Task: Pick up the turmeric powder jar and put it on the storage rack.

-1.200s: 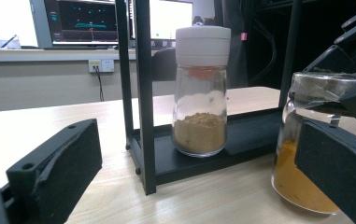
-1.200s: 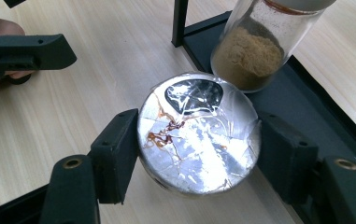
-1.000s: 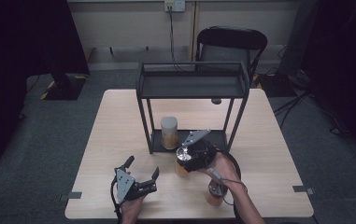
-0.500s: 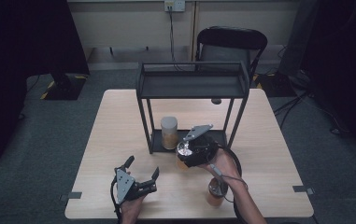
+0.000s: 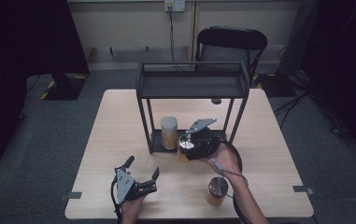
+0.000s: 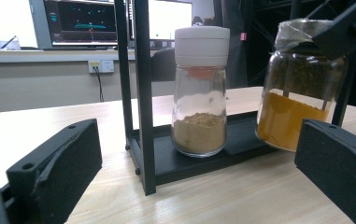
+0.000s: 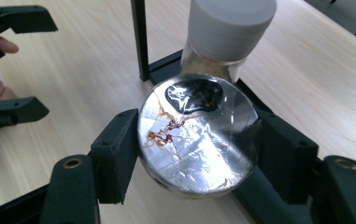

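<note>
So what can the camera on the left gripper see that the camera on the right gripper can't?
Left gripper view alone: the yellow powder inside the foil-topped glass jar, brown powder in the white-capped glass shaker, and lit monitor screens behind the table.

Right gripper view alone: the jar's crinkled foil top from above, stained brown, with the right gripper shut on the jar, and the open left gripper farther off.

Both: the jar, the shaker standing on the black metal rack, and the light wooden table.
</note>
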A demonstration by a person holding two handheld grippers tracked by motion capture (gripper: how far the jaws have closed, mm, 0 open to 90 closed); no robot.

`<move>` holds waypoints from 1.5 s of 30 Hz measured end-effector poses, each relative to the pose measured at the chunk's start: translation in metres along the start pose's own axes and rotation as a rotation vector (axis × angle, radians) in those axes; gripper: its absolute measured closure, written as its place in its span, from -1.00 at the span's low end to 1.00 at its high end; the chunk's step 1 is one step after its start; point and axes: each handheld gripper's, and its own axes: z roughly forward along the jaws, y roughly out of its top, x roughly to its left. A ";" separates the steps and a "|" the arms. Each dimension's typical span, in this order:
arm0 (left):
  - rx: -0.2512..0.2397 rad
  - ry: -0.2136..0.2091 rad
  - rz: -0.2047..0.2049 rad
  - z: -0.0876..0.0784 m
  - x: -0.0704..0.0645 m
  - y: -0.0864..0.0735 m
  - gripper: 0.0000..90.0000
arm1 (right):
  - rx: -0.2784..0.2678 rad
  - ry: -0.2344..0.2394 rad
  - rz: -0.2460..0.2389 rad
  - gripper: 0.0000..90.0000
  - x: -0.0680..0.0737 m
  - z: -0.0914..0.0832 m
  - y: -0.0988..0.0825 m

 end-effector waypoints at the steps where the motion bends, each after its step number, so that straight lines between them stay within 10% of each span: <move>1: 0.000 0.000 0.000 0.000 0.000 0.000 -1.00 | -0.002 -0.001 0.004 -0.23 -0.001 0.000 0.001; 45: 0.001 0.002 0.000 0.000 0.000 0.000 -0.99 | 0.030 -0.166 0.124 -0.23 -0.013 0.026 0.026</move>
